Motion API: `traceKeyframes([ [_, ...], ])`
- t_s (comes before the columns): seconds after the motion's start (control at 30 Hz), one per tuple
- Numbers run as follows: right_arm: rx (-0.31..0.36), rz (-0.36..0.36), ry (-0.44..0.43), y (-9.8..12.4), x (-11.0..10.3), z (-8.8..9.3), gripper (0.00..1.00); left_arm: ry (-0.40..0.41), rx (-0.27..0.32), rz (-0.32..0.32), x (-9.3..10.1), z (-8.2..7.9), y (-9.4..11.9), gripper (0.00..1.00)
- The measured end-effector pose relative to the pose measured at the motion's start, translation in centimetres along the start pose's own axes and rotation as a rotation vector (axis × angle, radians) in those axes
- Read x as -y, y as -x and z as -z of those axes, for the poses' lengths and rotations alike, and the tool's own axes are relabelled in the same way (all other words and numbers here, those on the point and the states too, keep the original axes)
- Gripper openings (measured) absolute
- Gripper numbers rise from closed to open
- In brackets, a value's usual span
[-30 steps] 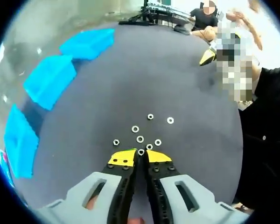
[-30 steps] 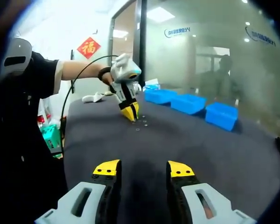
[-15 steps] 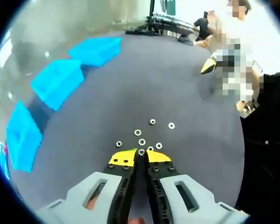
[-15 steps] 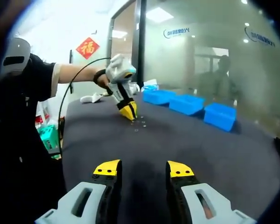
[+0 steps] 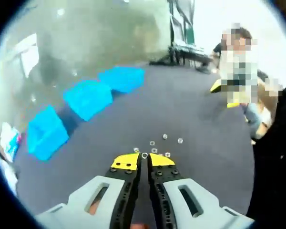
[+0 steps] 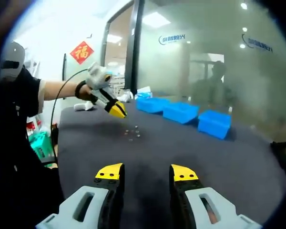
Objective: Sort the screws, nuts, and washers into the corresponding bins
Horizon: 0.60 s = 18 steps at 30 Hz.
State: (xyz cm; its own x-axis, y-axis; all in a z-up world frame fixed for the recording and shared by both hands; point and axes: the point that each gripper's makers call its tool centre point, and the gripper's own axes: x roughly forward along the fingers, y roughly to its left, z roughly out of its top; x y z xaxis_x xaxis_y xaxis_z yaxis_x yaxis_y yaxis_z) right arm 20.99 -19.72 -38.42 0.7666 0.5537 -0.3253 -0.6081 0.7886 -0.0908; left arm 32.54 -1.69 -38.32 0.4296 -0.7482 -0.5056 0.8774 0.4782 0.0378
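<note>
— Left gripper view first: how do the jaws stand?

— The left gripper [image 5: 144,158] has its yellow-tipped jaws pressed together, and a small silver ring, a nut or a washer, I cannot tell which, sits pinched at the very tips [image 5: 144,155].

— And the rest of the hardware?

— A loose cluster of small silver pieces [image 5: 165,137] lies on the dark grey table [image 5: 195,119] just beyond the tips. They are too small to sort by type. In the right gripper view the same cluster [image 6: 132,134] lies in the middle of the table, with the left gripper's yellow tips [image 6: 117,110] raised above it and off to one side, apart from the pieces.

— The right gripper?

— The right gripper [image 6: 145,172] is wide open, a clear gap between its two yellow tips, nothing between them. It hovers over bare table [image 6: 238,162], well apart from the cluster.

— Where are the bins?

— Three blue bins [image 5: 87,98] stand in a row along the table's far edge, in front of a glass wall; the right gripper view shows them too [image 6: 181,111].

— Any writing?

— A red diamond sign [image 6: 82,52] on the wall bears a gold Chinese character. Pale lettering [image 6: 172,38] on the glass is too blurred to read.
</note>
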Motion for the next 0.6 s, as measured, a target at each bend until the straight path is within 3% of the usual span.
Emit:
traceKeyframes([
  [0.27, 0.038, 0.041, -0.018, 0.7, 0.4, -1.0, 0.34, 0.083, 0.164, -0.086, -0.8, -0.7, 2.2, 0.05],
  [0.33, 0.046, 0.048, -0.026, 0.9, 0.5, -1.0, 0.34, 0.080, 0.212, -0.148, -1.9, -1.1, 2.9, 0.05],
  [0.6, 0.061, 0.061, -0.039, 1.1, 0.4, -1.2, 0.34, 0.085, 0.293, -0.327, -6.8, -2.8, 4.5, 0.05],
])
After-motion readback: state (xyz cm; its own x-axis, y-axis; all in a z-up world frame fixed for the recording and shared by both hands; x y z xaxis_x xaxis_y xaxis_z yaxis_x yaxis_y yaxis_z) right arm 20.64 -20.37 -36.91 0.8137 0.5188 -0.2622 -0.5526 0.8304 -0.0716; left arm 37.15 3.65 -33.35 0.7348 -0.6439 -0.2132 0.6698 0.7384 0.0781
